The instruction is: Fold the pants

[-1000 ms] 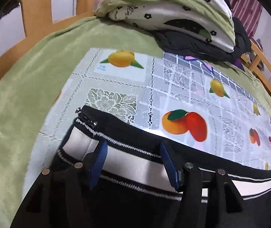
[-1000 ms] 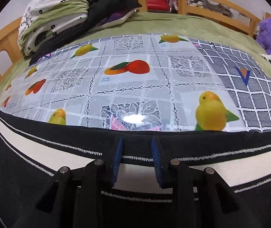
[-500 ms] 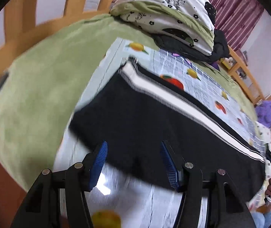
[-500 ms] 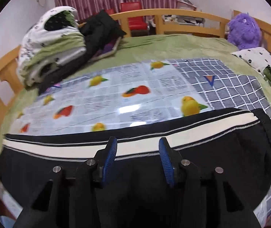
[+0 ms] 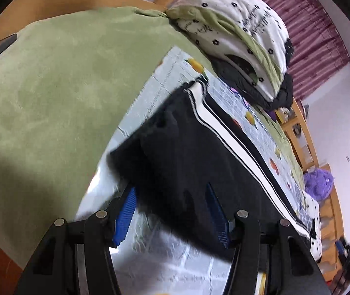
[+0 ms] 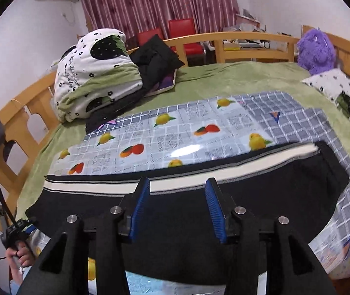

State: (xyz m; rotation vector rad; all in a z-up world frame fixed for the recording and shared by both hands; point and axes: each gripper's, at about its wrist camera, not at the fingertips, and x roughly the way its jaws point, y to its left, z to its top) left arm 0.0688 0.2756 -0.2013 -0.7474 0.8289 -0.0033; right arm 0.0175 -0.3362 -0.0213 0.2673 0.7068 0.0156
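The fruit-print cloth [image 6: 175,132] was spread on the bed, with the black pants [image 6: 224,201] laid flat across it. The right gripper [image 6: 177,206] was held above them, jaws opening, empty. The left gripper [image 5: 172,211] was open over their near edge, gripping nothing.

Right gripper [image 6: 176,206] hangs above the pants' [image 6: 187,211] near edge, jaws opening, nothing between them. Left gripper [image 5: 172,215] hovers at the pants' end, jaws apart, seemingly clear of the cloth through the blur.
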